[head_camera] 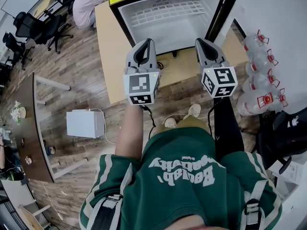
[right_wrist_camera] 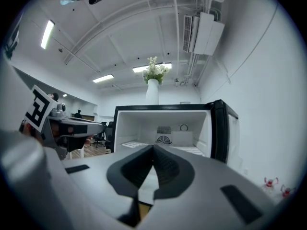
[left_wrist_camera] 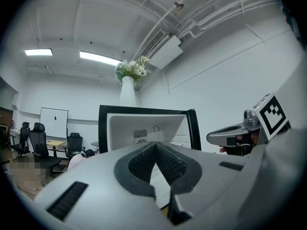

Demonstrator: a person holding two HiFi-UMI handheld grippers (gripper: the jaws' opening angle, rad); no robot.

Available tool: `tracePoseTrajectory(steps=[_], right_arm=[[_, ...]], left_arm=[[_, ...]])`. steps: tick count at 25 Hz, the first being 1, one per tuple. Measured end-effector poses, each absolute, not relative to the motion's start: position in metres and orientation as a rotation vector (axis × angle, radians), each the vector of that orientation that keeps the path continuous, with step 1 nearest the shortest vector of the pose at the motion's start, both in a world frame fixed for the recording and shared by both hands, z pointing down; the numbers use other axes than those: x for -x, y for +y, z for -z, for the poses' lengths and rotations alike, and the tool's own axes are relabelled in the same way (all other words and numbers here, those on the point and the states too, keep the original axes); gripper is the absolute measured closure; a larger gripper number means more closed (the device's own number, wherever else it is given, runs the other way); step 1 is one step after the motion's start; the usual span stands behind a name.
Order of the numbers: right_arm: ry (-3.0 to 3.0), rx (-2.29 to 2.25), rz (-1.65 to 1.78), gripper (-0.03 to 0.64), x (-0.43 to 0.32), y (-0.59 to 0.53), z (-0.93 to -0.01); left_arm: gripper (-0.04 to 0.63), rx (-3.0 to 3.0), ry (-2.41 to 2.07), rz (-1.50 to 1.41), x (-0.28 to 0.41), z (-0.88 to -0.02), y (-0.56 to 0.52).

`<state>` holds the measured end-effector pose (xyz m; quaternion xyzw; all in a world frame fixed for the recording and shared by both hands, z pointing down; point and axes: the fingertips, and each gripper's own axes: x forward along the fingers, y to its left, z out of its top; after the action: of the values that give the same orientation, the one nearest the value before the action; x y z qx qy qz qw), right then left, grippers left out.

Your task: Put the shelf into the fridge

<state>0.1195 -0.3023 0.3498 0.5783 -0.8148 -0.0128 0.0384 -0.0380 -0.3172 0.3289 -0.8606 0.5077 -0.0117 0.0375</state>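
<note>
**Head view:** One black-framed white-lined fridge (head_camera: 182, 40) stands open on the pale wooden tabletop (head_camera: 112, 56). In it lies a single white slotted plastic shelf (head_camera: 172, 12), so the task's thing looks to be in place already. The left tool (head_camera: 144, 44) and right tool (head_camera: 204, 44) are held level, side by side, just short of the opening and apart from the shelf. The shelf lies straight ahead of both, its long side running across the fridge's width. Neither tool is plainly nearer.

**Left gripper view:** This tool's dark ribbed pads are pressed together at the tip with nothing between them. The fridge's mouth sits dead ahead. One white vase of flowers (left_wrist_camera: 127, 90) stands on top of the fridge.

**Right gripper view:** This tool's pads also meet, empty. The shelf is seen flat and level across the lower interior, below the round vent on the back wall. I'd judge that any further move runs straight forward, with the pads opened first.
</note>
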Motion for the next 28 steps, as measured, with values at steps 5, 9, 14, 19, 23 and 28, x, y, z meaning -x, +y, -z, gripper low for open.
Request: tracePoseTrajectory(steps=[5, 9, 14, 19, 23, 28], right_arm=[[-2.487, -1.775, 0.085, 0.614, -0.1192, -0.3003, -0.3458], [-2.459, -1.780, 0.099, 0.614, -0.1191, -0.3013, -0.3468], [-2.477, -1.765, 0.079, 0.614, -0.1152, -0.3030, -0.3481], [-2.479, -1.766, 0.087, 0.614, -0.1143, -0.3025, -0.3465], [-2.475, -1.772, 0.090, 0.614, -0.1164, -0.3035, -0.3459], [-2.471, -1.773, 0.086, 0.614, -0.1151, -0.3039, -0.3463]], left_arm=[[0.595, 2.636, 1.562, 0.044, 0.0396, -0.3294, -0.3155], [0.595, 2.629, 1.571, 0.034, 0.0426, -0.3276, -0.3157], [0.595, 2.631, 1.568, 0.027, 0.0405, -0.3253, -0.3166], [0.595, 2.636, 1.564, 0.035, 0.0408, -0.3271, -0.3166], [0.595, 2.639, 1.558, 0.037, 0.0397, -0.3275, -0.3176], [0.595, 2.644, 1.558, 0.035, 0.0407, -0.3280, -0.3181]])
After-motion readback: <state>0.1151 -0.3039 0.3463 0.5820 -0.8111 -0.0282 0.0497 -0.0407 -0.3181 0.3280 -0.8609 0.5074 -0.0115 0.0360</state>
